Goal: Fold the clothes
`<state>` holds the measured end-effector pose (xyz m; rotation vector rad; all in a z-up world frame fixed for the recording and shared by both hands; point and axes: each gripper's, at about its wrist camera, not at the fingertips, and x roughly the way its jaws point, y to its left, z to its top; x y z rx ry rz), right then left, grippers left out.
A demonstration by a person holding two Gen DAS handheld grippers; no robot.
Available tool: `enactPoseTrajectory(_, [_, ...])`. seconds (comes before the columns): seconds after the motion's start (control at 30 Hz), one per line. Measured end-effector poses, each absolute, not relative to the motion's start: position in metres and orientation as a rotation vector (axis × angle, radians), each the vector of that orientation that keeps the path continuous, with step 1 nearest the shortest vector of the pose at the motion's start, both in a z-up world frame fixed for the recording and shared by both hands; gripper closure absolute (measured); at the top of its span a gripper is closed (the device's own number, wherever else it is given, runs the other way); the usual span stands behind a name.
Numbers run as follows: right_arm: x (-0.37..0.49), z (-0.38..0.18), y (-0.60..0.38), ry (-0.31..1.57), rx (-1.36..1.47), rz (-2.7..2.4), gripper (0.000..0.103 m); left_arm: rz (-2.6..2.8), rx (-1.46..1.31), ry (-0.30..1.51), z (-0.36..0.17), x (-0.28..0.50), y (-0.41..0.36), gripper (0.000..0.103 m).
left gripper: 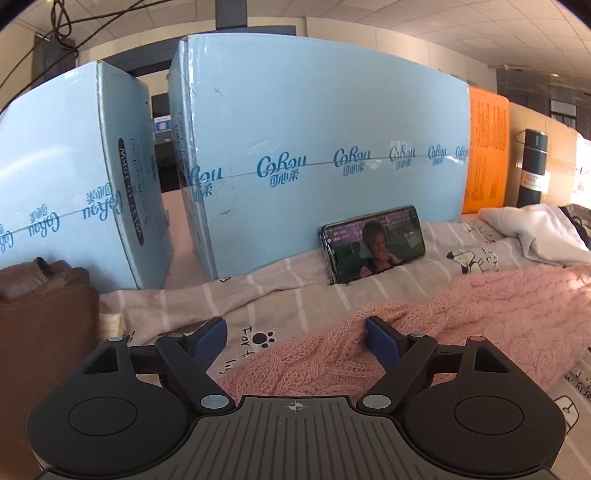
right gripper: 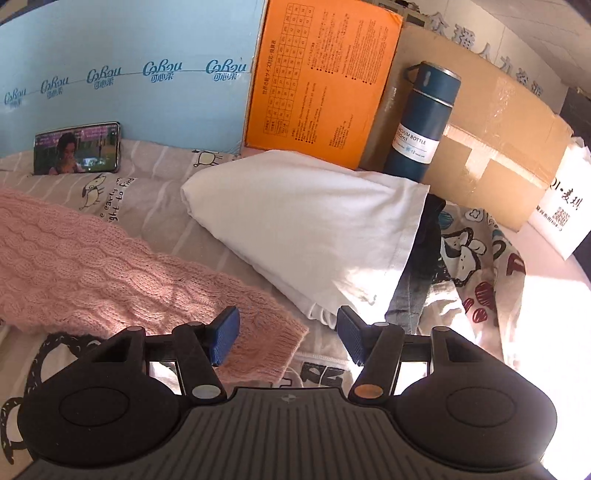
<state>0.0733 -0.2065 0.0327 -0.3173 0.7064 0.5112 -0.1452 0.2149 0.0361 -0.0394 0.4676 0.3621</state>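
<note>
Pink cable-knit sweater lies rumpled on the striped sheet, both grippers spread apart, gripping nothing.

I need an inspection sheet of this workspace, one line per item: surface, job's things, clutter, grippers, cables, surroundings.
Surface: striped cartoon sheet, sunlit at the right.
Job's things: pink sweater spread out, cuff between the right fingers; folded white garment; printed garment over dark cloth.
Clutter: phone playing video, leaning on the blue box; bottle; brown cloth.
Grippers: left gripper open over the sweater's edge; right gripper open, nothing clamped.
Cables: black wires hang overhead.
Surroundings: orange box, cardboard box, office ceiling.
</note>
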Motion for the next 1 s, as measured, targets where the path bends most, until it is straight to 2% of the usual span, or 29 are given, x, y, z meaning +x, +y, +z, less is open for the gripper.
enactPoseTrajectory(0.03, [0.076,0.028,-0.209,0.724,-0.275,0.501,0.053,0.388,-0.059,0.446,0.036,-0.151,0.209,0.013])
enactPoseTrajectory(0.07, [0.083,0.022,-0.212,0.745,-0.220,0.482,0.066,0.394,-0.082,0.435,0.035,-0.155,0.204,0.012])
enactPoseTrajectory(0.13, [0.091,0.015,-0.219,0.774,-0.101,0.513,0.082,0.363,-0.120,0.426,0.032,-0.166,0.197,0.012])
enactPoseTrajectory(0.23, [0.091,0.017,-0.223,0.738,-0.038,0.523,0.094,0.349,-0.153,0.407,0.029,-0.175,0.194,0.012])
enactPoseTrajectory(0.37, [0.084,0.033,-0.219,0.633,-0.032,0.492,0.094,0.376,-0.182,0.399,0.027,-0.175,0.198,0.012])
enactPoseTrajectory(0.53, [0.091,0.023,-0.209,0.696,-0.045,0.435,0.094,0.436,-0.185,0.432,0.021,-0.176,0.202,0.012])
enactPoseTrajectory(0.63, [0.090,0.014,-0.215,0.710,0.013,0.386,0.091,0.442,-0.225,0.421,0.021,-0.182,0.208,0.010])
enactPoseTrajectory(0.67, [0.084,0.018,-0.219,0.685,0.048,0.371,0.084,0.449,-0.241,0.415,0.021,-0.185,0.211,0.006])
enactPoseTrajectory(0.7, [0.078,0.023,-0.222,0.668,0.082,0.356,0.076,0.455,-0.254,0.409,0.021,-0.187,0.213,0.005])
enactPoseTrajectory(0.73, [0.070,0.027,-0.226,0.654,0.116,0.342,0.055,0.461,-0.262,0.401,0.020,-0.189,0.215,0.005])
enactPoseTrajectory(0.77, [0.063,0.032,-0.229,0.640,0.150,0.327,0.042,0.460,-0.269,0.395,0.020,-0.191,0.216,0.005])
enactPoseTrajectory(1.0, [0.047,0.014,-0.246,0.877,0.479,0.349,0.040,0.389,-0.229,0.391,0.020,-0.186,0.212,0.003])
